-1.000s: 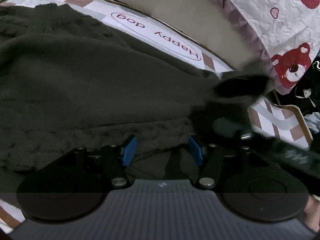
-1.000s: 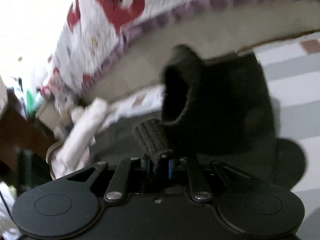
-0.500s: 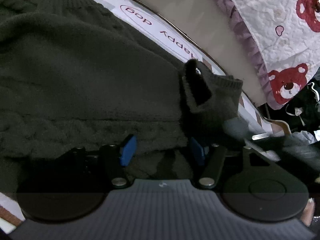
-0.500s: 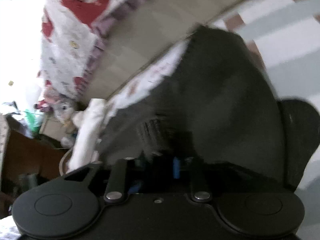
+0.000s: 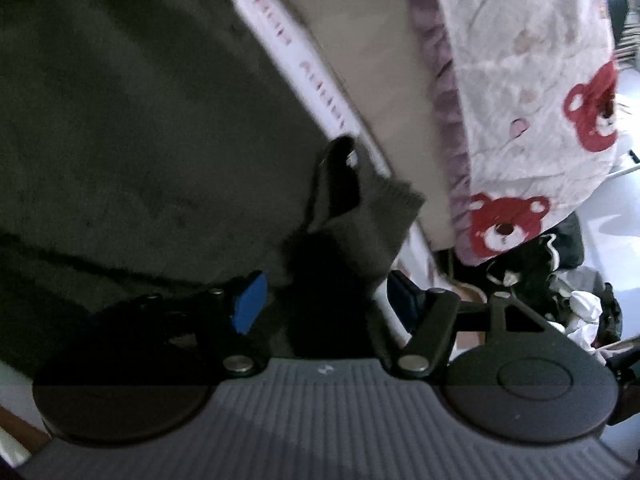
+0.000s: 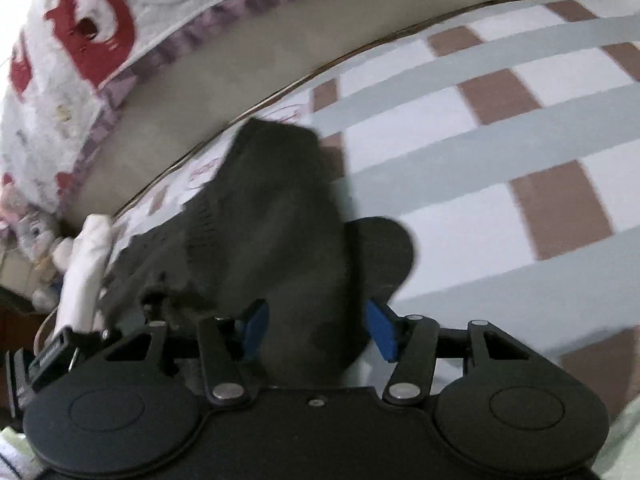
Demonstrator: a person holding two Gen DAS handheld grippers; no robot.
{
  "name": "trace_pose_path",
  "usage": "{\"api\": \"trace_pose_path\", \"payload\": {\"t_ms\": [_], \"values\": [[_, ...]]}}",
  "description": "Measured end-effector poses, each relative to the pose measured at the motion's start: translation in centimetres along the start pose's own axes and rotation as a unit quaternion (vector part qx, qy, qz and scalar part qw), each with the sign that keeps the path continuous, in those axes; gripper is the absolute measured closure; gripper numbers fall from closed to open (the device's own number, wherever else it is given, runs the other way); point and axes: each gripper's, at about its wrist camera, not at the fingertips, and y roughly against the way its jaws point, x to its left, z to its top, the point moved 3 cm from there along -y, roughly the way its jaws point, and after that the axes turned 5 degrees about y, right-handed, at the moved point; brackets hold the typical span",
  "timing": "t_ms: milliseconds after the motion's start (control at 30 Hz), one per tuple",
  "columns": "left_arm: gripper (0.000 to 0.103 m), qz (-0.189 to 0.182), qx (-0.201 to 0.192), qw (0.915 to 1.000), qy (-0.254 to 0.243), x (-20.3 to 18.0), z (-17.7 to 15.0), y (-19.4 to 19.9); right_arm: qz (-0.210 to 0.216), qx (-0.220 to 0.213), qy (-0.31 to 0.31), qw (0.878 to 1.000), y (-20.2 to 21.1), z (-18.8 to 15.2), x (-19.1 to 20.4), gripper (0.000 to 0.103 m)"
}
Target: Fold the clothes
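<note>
Surface: a checked sheet [image 6: 520, 128] in white, grey and brown squares is lying flat, carrying red lettering [image 5: 320, 88] along its edge beside the sweater; the lettering is too blurred to read.
Bed edge: a plain beige band [image 6: 248, 64] is running just past the far edge of the checked sheet.
Quilt: a white quilt [image 5: 528, 92] with red bear prints and a purple frill is hanging over the beige band, beyond the sweater.
Room: past the sweater's right end, a dim heap of dark and white cloth [image 5: 560, 280] is sitting below the quilt; in the right wrist view a grey soft toy [image 6: 36, 232] and a pale rolled cloth [image 6: 84, 264] are sitting to the left of the sweater.
Containers: I cannot tell whether any are there.
Sweater: the dark sweater [image 5: 132, 128] is spreading across the checked sheet, its ribbed cuff [image 5: 384, 208] standing up open-mouthed at its right end.
Left gripper: the left gripper [image 5: 326, 300] is opening, blue pads apart, with dark knit just below the cuff lying between them and neither pad pressing on it.
Right gripper: the right gripper [image 6: 316, 328] is opening too, pads apart, with a dark fold of the sweater between them, unpinched.
</note>
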Motion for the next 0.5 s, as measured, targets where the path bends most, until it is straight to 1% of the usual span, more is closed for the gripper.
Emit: {"api": "trace_pose_path", "payload": {"t_ms": [67, 133, 167, 233, 267, 333, 367, 400, 433, 500], "values": [[0.037, -0.009, -0.018, 0.9997, -0.012, -0.8, 0.2, 0.6, 0.027, 0.001, 0.014, 1.000, -0.3, 0.2, 0.8, 0.044], [0.033, -0.012, -0.030, 0.9993, -0.019, -1.3, 0.1, 0.7, 0.027, 0.006, 0.049, 0.998, -1.1, -0.1, 1.8, 0.044], [0.032, -0.011, -0.034, 0.9991, -0.022, -1.5, -0.1, 0.6, 0.020, 0.017, 0.070, 0.997, -1.8, -0.3, 2.4, 0.044], [0.031, 0.009, -0.014, 0.9995, -0.028, -1.4, -0.9, -0.6, 0.004, 0.039, 0.102, 0.994, -3.2, -0.8, 3.4, 0.044], [0.031, 0.030, 0.003, 0.9989, -0.037, -1.4, -1.5, -1.6, -0.002, 0.049, 0.114, 0.992, -3.9, -1.0, 3.8, 0.044], [0.032, 0.069, 0.024, 0.9948, -0.071, -1.6, -2.7, -3.6, -0.006, 0.057, 0.142, 0.988, -4.2, -1.5, 4.5, 0.044], [0.046, 0.088, 0.015, 0.9918, -0.091, -1.9, -3.1, -4.0, -0.007, 0.061, 0.155, 0.986, -4.4, -1.7, 4.8, 0.044], [0.087, 0.107, 0.006, 0.9880, -0.111, -2.3, -3.5, -4.4, -0.002, 0.064, 0.157, 0.986, -4.3, -1.7, 4.7, 0.044], [0.095, 0.121, -0.001, 0.9838, -0.132, -2.9, -3.8, -4.4, 0.004, 0.067, 0.159, 0.985, -4.3, -1.7, 4.6, 0.044], [0.095, 0.103, -0.030, 0.9839, -0.143, -4.3, -3.9, -2.9, 0.017, 0.071, 0.155, 0.985, -4.1, -1.6, 4.3, 0.044]]}}
